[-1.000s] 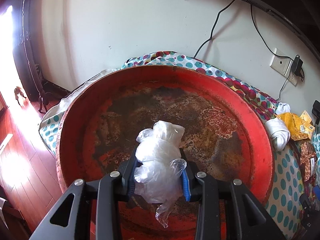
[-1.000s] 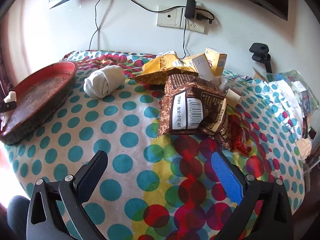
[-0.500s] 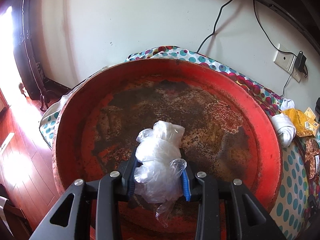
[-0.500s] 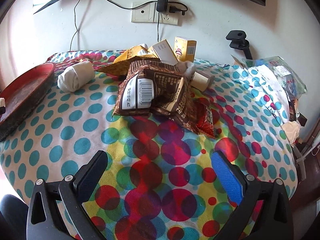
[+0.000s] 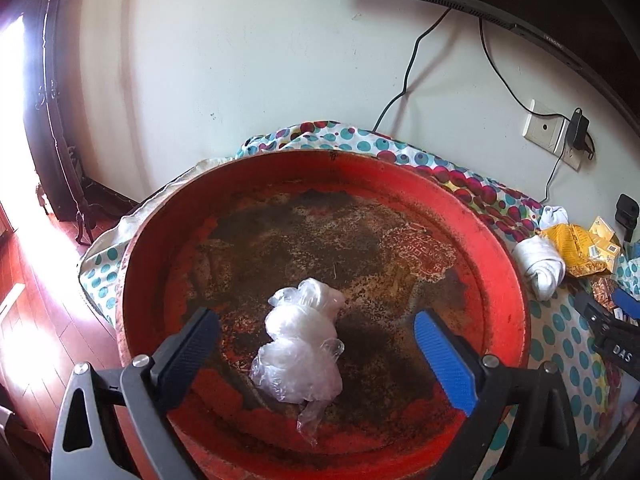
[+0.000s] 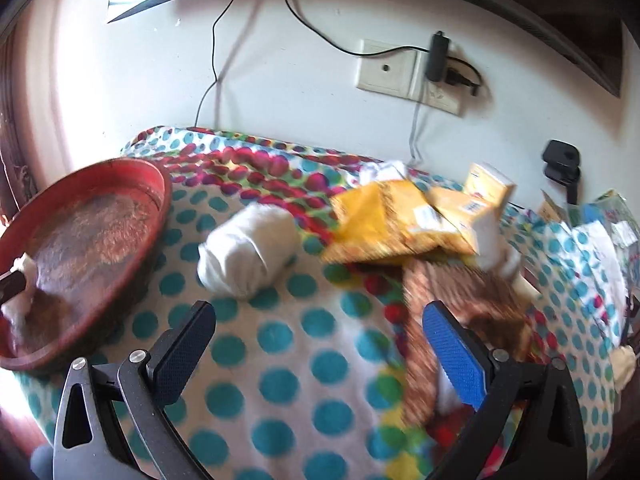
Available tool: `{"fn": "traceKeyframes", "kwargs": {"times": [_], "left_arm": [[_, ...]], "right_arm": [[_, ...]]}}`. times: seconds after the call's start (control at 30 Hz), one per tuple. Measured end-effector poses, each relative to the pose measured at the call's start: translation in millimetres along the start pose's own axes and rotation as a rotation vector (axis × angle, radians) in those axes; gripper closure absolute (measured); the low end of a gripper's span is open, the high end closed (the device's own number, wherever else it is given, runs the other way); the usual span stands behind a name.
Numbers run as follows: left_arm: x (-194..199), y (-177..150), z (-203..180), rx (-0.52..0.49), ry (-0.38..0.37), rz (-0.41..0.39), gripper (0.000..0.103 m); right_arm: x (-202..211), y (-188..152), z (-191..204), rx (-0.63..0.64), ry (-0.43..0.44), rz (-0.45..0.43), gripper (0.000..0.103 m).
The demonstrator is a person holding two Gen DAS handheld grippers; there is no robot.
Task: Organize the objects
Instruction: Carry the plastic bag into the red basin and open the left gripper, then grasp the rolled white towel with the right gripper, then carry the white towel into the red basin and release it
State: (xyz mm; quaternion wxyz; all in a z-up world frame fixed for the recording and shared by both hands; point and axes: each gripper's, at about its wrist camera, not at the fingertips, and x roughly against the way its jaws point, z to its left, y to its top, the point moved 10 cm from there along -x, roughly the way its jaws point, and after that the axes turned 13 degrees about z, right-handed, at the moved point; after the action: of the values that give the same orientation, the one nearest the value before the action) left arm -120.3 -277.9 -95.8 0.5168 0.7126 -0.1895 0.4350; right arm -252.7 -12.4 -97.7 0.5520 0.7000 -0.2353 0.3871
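Note:
A crumpled clear plastic bag lies inside the round red tray, between the open fingers of my left gripper, which no longer touch it. The tray also shows at the left of the right wrist view, with the bag at its near edge. My right gripper is open and empty above the dotted cloth, with a rolled white sock just beyond it and a brown snack packet by its blue finger.
A yellow packet, small yellow boxes and other clutter lie at the back right of the dotted table. A wall socket with a charger and cables is behind. The table's left edge drops to a wooden floor.
My left gripper opened and let go of the plastic bag, which now lies in the tray. My right gripper swung back left toward the sock; its view is blurred.

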Motion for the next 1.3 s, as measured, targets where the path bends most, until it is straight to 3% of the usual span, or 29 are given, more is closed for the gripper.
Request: {"fn": "traceKeyframes", "kwargs": {"times": [0.13, 0.23, 0.27, 0.33, 0.5, 0.53, 0.57, 0.67, 0.87, 1.3], "left_arm": [[2, 3, -4, -0.011, 0.000, -0.011, 0.002], [-1, 0, -6, -0.010, -0.012, 0.003, 0.002], [-2, -1, -7, -0.012, -0.014, 0.006, 0.002], [-2, -2, -10, -0.020, -0.017, 0.005, 0.002], [2, -2, -15, -0.020, -0.035, -0.002, 0.002], [2, -1, -16, -0.022, -0.037, -0.001, 0.002], [3, -1, -18, -0.024, -0.038, -0.003, 0.002], [4, -2, -21, -0.029, -0.044, -0.002, 0.002], [7, -3, -26, -0.035, -0.044, 0.000, 0.002], [30, 0, -34, -0.058, -0.019, -0.019, 0.002]], "right_arm": [[-11, 18, 18, -0.022, 0.076, 0.020, 0.001], [-27, 24, 22, -0.013, 0.016, 0.051, 0.004], [-34, 24, 24, -0.010, 0.027, 0.064, 0.017], [-47, 23, 28, -0.016, 0.069, 0.094, 0.033], [-62, 27, 43, -0.011, 0.114, 0.136, 0.034], [-66, 27, 44, -0.013, 0.123, 0.148, 0.040], [-70, 28, 46, -0.015, 0.137, 0.162, 0.053], [-75, 32, 47, -0.016, 0.126, 0.167, 0.060], [-72, 34, 45, -0.026, 0.146, 0.152, 0.068], [-16, 50, 45, -0.016, 0.174, 0.064, 0.069]]}}
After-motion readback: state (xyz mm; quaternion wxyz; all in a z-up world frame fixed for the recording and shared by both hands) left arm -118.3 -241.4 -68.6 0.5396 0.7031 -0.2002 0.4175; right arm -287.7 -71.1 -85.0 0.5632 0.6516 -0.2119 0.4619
